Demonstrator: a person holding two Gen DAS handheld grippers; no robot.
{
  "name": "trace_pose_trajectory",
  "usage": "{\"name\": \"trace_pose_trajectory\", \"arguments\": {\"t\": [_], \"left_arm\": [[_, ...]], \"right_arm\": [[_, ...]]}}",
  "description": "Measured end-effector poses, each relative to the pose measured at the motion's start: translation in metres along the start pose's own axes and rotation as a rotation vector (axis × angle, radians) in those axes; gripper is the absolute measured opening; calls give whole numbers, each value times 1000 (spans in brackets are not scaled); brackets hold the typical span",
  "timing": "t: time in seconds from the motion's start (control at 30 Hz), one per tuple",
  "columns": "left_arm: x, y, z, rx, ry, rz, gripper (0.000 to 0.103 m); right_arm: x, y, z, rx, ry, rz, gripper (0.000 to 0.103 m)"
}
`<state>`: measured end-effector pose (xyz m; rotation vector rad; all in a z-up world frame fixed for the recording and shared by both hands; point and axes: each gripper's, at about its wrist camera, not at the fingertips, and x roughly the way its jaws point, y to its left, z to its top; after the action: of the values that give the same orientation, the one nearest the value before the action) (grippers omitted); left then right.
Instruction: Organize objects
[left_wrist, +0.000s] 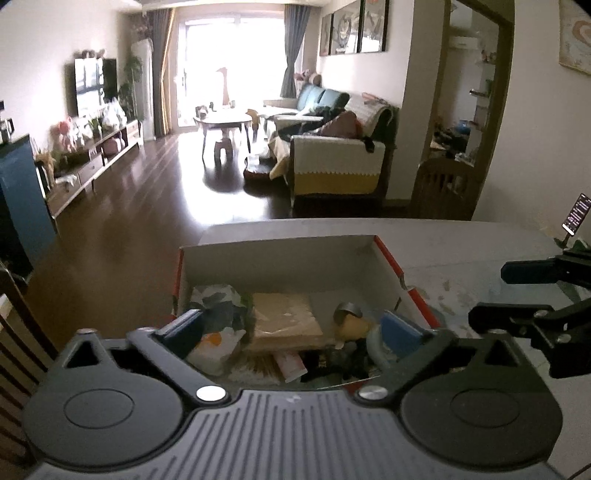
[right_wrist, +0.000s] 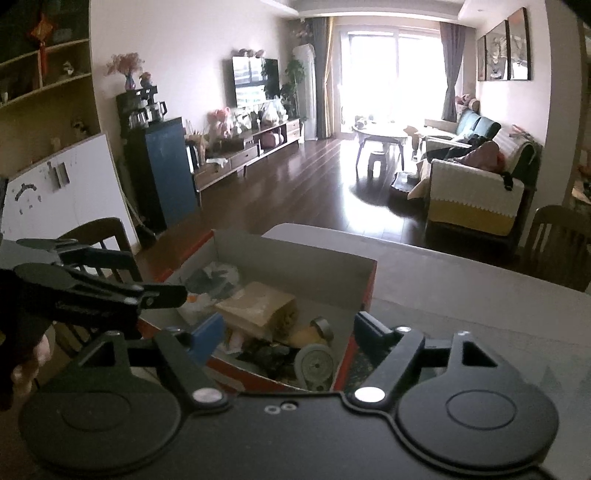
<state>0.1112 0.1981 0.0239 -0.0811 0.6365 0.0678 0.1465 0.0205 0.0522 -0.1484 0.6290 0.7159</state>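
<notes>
An open cardboard box (left_wrist: 280, 266) (right_wrist: 295, 269) with red outer sides stands on the grey table (left_wrist: 461, 243) (right_wrist: 480, 314). It holds a brown paper package (left_wrist: 286, 317) (right_wrist: 255, 304), a camouflage-patterned item (left_wrist: 218, 299), a yellow item with a metal cap (left_wrist: 354, 325) (right_wrist: 314, 332), a grey round disc (right_wrist: 316, 363) and small packets. My left gripper (left_wrist: 291, 328) (right_wrist: 159, 275) hovers open over the box's near side, holding nothing. At the box's right corner my right gripper (right_wrist: 288, 332) (left_wrist: 487, 295) is open and empty too.
A phone on a stand (left_wrist: 576, 214) sits at the table's far right. Wooden chairs (left_wrist: 443, 188) (right_wrist: 99, 236) stand at the table's far and left sides. A hand (right_wrist: 29, 365) holds the left gripper. Beyond the table lies a living room with a sofa (right_wrist: 476, 195).
</notes>
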Motion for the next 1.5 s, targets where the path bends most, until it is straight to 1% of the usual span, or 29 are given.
{"name": "trace_pose_trajectory", "arguments": {"t": [0.13,0.3,0.57,0.73,1.1,1.27,1.5], "left_arm": [[-8,-3,-4,-6,-9,6,103],[-19,-14,-10,26,-33,29,103],[-31,-27,-19,39,-67,17,103],[-36,-34,-25,47,-74,46,103],[-39,-32,-37,-10,-41,24,103],[-41,-32,-44,-27,-34,32,103],[-44,-31,-52,-37,-27,46,103]], "right_arm": [[-6,-1,-5,18,-8,12,80],[-14,3,-13,10,-16,10,81],[-25,8,-18,-18,-28,17,81],[-26,10,-21,-18,-21,14,81],[-30,8,-32,4,-4,16,82],[-31,9,-35,6,1,15,82],[-28,8,-39,19,15,-13,82]]}}
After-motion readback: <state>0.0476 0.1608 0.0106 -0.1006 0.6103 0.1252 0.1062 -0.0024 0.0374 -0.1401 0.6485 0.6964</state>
